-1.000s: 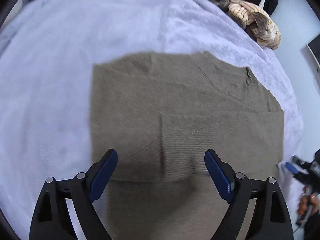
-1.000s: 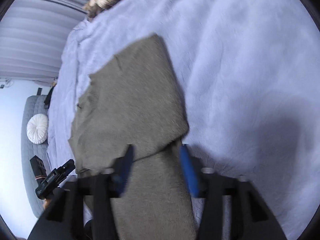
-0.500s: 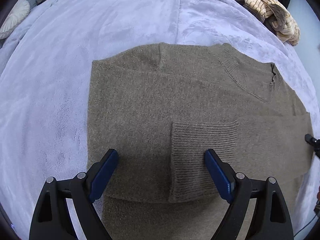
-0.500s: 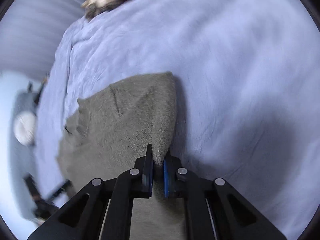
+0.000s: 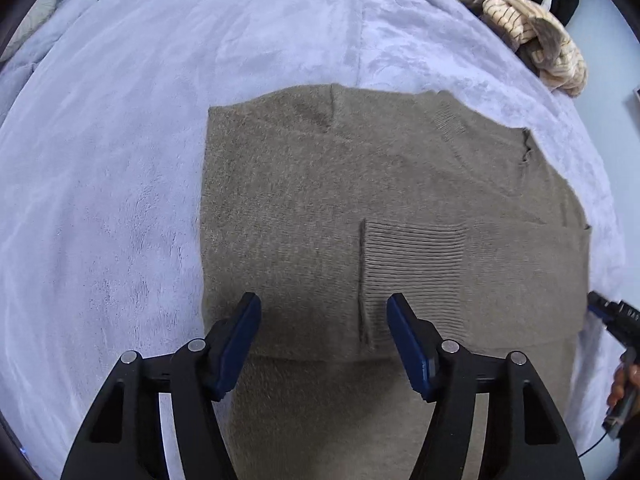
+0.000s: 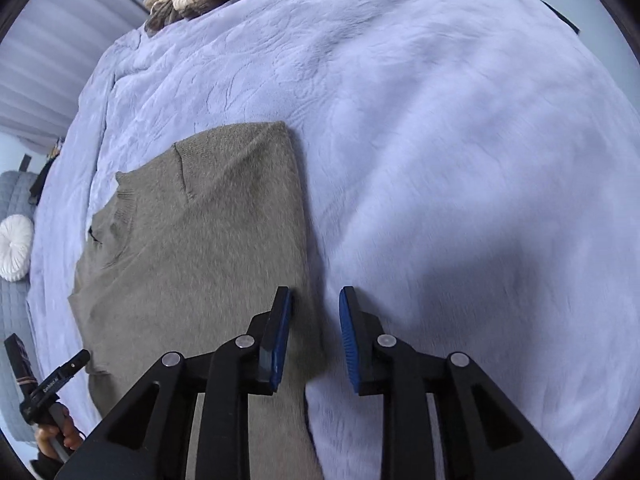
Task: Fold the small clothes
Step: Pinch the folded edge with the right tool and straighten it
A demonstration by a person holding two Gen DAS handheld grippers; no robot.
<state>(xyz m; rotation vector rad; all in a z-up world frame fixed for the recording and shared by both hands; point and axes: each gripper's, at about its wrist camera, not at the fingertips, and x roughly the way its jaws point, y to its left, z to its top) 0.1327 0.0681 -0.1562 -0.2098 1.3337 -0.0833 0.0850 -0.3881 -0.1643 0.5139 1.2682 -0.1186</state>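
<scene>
On the lavender bed (image 5: 120, 200), toward its middle: olive sweater (image 5: 320, 184) flat, sleeve cuff (image 5: 416, 276) already folded across body, lengthwise folds outstanding; left gripper (image 5: 324, 336) apart and closing over cloth, nothing clamped; right gripper (image 6: 314, 336) opening astride sweater's side edge, unclamped.

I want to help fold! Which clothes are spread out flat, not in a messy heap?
The olive-brown sweater lies flat on the lilac blanket; the striped cream clothes are bunched at the far edge.
</scene>
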